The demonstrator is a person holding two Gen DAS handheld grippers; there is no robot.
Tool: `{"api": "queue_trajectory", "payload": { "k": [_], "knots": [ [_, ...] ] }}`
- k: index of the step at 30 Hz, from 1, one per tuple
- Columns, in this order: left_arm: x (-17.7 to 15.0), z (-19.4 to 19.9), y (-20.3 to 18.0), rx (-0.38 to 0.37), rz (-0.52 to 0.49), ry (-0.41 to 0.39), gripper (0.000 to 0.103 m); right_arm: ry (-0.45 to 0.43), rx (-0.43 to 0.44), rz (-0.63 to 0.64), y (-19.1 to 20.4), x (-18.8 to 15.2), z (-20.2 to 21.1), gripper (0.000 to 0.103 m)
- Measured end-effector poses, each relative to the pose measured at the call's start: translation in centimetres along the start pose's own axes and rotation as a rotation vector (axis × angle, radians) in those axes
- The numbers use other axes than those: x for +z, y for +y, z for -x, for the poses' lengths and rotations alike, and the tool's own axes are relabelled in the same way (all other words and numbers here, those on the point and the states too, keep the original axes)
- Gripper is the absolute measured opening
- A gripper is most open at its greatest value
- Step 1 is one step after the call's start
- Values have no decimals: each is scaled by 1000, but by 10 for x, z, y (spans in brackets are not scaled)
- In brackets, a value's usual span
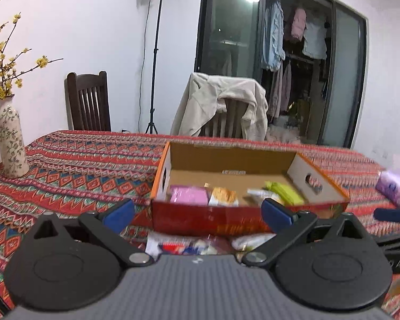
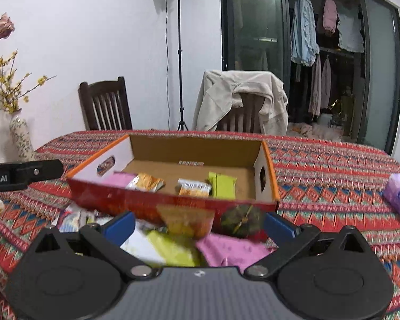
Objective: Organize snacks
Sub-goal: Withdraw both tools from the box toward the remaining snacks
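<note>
Both tools gape wide and hold nothing: the left gripper [image 1: 197, 214] and right gripper [image 2: 198, 228] hover near the red cardboard box [image 2: 173, 202]. Loose snack packets [image 2: 178, 248] lie at 6 o'clock of the box; others [image 1: 224, 196] sit inside. At 9 o'clock in the right view, an arm reads "obot.AI". Packet print is blurred.

Left tongs [image 1: 198, 214], right tongs [image 2: 199, 228] agape.
</note>
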State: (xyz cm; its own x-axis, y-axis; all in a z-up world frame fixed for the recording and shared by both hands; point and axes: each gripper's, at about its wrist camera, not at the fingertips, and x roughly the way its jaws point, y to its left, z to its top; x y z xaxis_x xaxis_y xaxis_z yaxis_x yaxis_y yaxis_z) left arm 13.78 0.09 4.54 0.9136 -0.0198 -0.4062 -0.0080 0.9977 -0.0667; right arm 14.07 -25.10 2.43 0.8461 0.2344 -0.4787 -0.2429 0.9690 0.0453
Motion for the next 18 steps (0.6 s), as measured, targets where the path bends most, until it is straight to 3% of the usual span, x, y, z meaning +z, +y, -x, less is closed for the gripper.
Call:
{"api": "queue_trajectory", "payload": {
  "k": [11, 18],
  "knots": [
    [-42, -5, 11, 54, -4, 1, 103, 61, -23, 14, 0, -38, 4, 103],
    [-47, -9, 12, 69, 1, -12, 103, 87, -22, 1, -4, -45, -4, 103]
  ]
}}
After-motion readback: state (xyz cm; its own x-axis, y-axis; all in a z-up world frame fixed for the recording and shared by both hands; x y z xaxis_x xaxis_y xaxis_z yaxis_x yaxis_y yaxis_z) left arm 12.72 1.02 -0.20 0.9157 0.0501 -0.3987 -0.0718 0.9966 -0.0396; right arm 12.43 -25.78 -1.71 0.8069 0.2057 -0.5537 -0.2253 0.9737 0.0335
